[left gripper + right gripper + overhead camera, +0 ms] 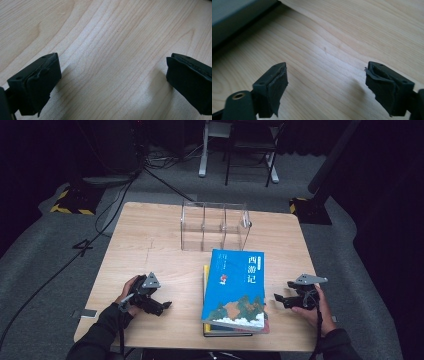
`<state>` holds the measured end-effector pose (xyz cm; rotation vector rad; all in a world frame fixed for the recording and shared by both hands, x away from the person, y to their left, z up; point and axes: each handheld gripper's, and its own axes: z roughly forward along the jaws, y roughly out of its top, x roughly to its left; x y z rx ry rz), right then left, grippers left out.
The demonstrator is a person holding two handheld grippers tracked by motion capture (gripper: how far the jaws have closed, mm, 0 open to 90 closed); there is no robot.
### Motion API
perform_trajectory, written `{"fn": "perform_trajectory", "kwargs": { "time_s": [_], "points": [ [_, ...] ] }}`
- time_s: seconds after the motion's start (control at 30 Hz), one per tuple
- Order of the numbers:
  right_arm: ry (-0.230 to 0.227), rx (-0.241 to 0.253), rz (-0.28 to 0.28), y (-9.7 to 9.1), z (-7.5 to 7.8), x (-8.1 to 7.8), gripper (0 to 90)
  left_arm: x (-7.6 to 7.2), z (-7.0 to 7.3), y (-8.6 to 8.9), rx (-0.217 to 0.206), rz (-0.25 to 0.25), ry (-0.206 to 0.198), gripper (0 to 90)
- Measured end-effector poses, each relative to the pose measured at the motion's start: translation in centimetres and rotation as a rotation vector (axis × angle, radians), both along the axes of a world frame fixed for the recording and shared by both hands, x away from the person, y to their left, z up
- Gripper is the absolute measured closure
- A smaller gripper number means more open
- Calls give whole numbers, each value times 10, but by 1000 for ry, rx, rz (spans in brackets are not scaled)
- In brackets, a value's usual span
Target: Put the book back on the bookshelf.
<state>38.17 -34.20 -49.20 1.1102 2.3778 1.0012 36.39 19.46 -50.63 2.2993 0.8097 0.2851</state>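
Your stack of books [234,292] lies between your two tongs, its long axis running away from you toward the clear organizer [214,226]. Right gripper [278,298] stands nearer, just beside the stack's right edge, pointing at it. Left gripper [166,305] sits well apart on the other side. Both jaws stand wide, holding nothing over the bare table [120,37].
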Motion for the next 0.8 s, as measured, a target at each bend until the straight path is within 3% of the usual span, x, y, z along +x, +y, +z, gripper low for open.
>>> {"fn": "perform_trajectory", "kwargs": {
  "time_s": [0.2,0.53,0.8],
  "points": [
    [-16,29,74,5,13,-9,223,0,0,0,1,5,1,1],
    [-67,68,110,9,34,-24,225,-2,0,-2,1,25,-2,4],
    [-95,60,142,14,46,-32,223,-1,0,-2,1,14,0,1]
  ]
}}
